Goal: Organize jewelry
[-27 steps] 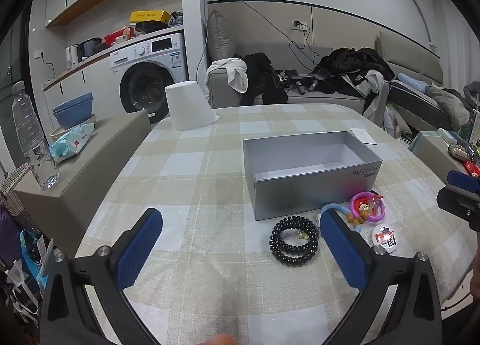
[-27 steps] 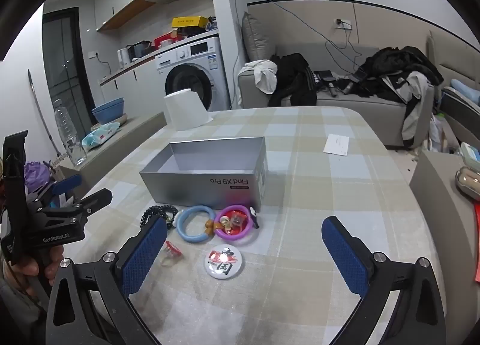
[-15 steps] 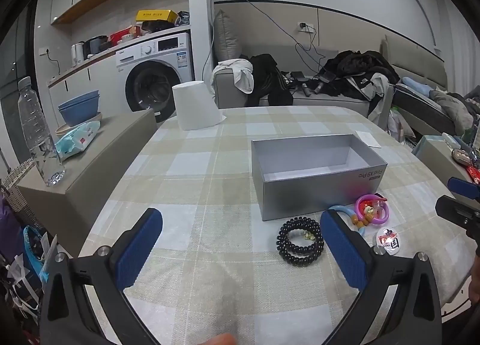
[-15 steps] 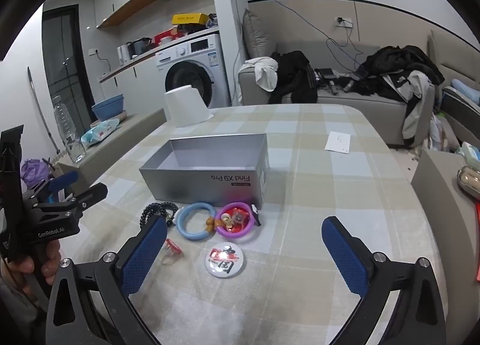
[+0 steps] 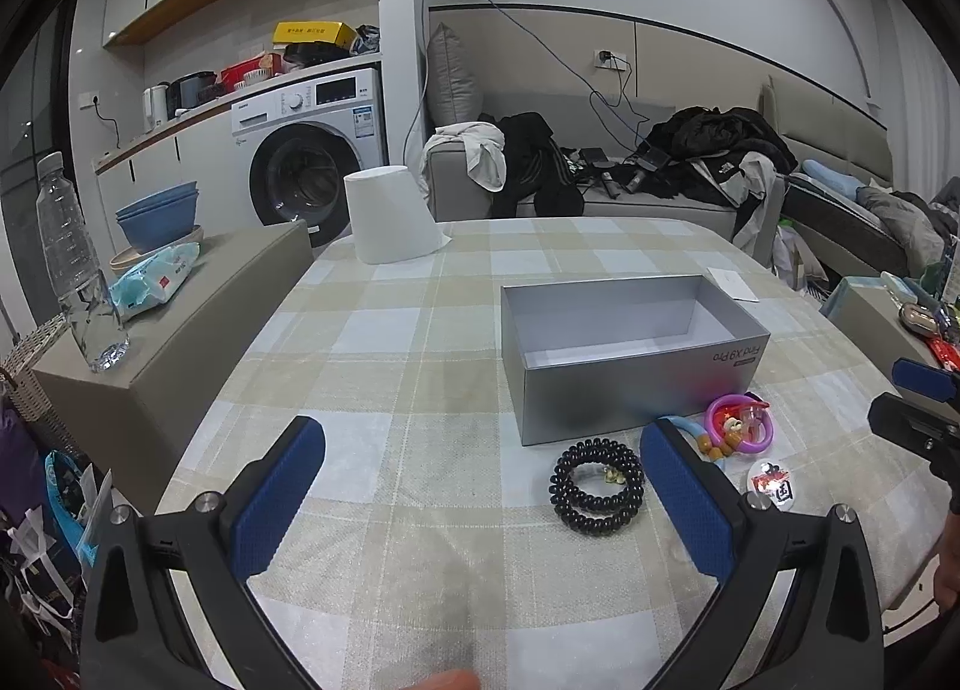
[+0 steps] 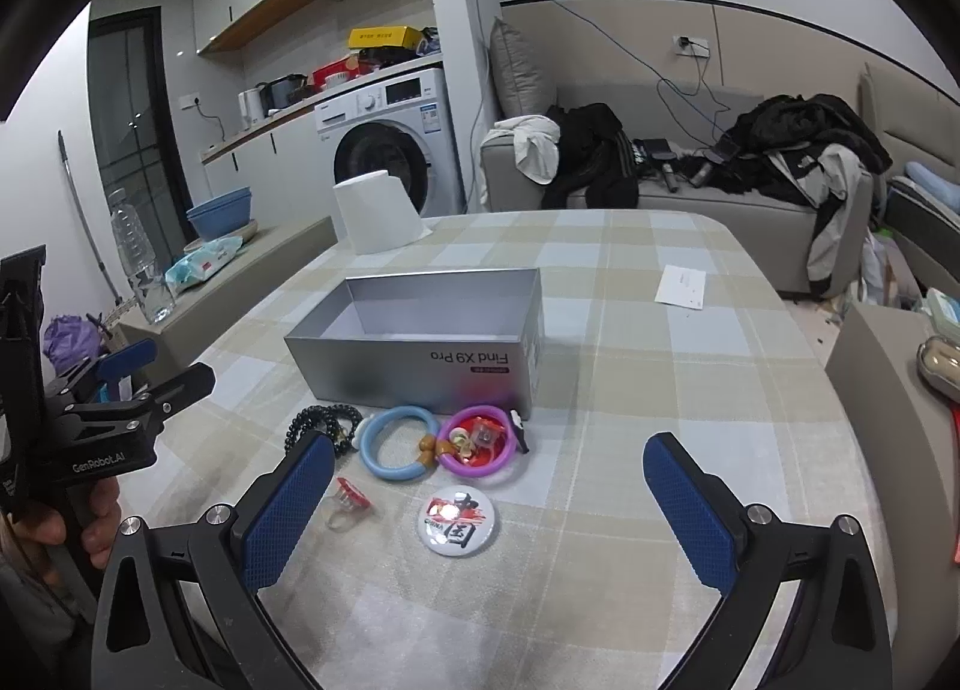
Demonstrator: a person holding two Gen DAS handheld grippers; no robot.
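A checked cloth (image 5: 384, 330) covered the table. Near its far edge stood a white paper roll (image 5: 390, 216), and a small white card (image 6: 681, 287) lay towards the far right side. Beyond the table stood a white washing machine (image 5: 318, 150), with a yellow box (image 5: 312, 33) on the counter above it. A grey sofa (image 6: 708, 210) along the back wall was piled with dark clothes (image 6: 804, 144). On a low beige bench (image 5: 198, 306) left of the table stood a clear plastic bottle (image 5: 75, 264), stacked blue bowls (image 5: 159, 213) and a pack of wipes (image 5: 156, 279).
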